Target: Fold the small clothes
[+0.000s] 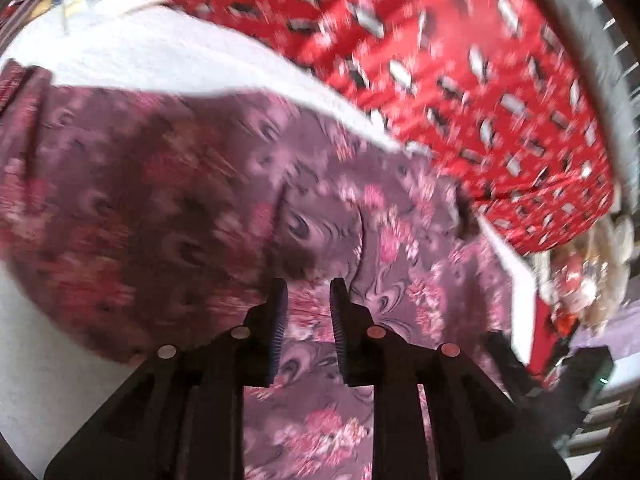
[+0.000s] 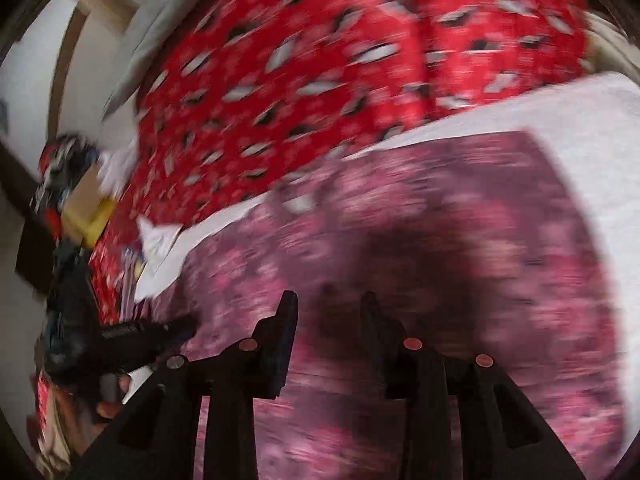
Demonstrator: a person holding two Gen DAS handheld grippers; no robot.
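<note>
Your left hand-held gripper (image 1: pixel 308 292) hovers over the mauve floral garment (image 1: pixel 208 184) with its jaws a narrow gap apart and only air between them; printed cloth shows through the gap. Your right hand-held gripper (image 2: pixel 328 304) is set a little wider, also gripping nothing, and it throws a dark shadow onto the fabric just ahead of its tips.

The garment under both tools is a dusty purple cloth printed with pink flower clusters and dark swirling eye shapes. In the left wrist view it lies spread out, with a seam or fold running up from the fingertips and a small dark tag or tie (image 1: pixel 466 216) near its far right edge. In the right wrist view the same garment (image 2: pixel 400 220) fills the lower half of the frame, its far edge straight and its right corner squared; motion blur smears the print there.

It rests on a white textured cloth (image 1: pixel 152 52) that shows as a border around it. Beyond that lies a red sheet (image 1: pixel 460 60) with a white and black pattern, which looks like bedding. At the left edge of the right wrist view your other gripper's black body (image 2: pixel 136 336) sits beside a pile of mixed clutter (image 2: pixel 68 184), with a pale wall (image 2: pixel 28 80) behind.
</note>
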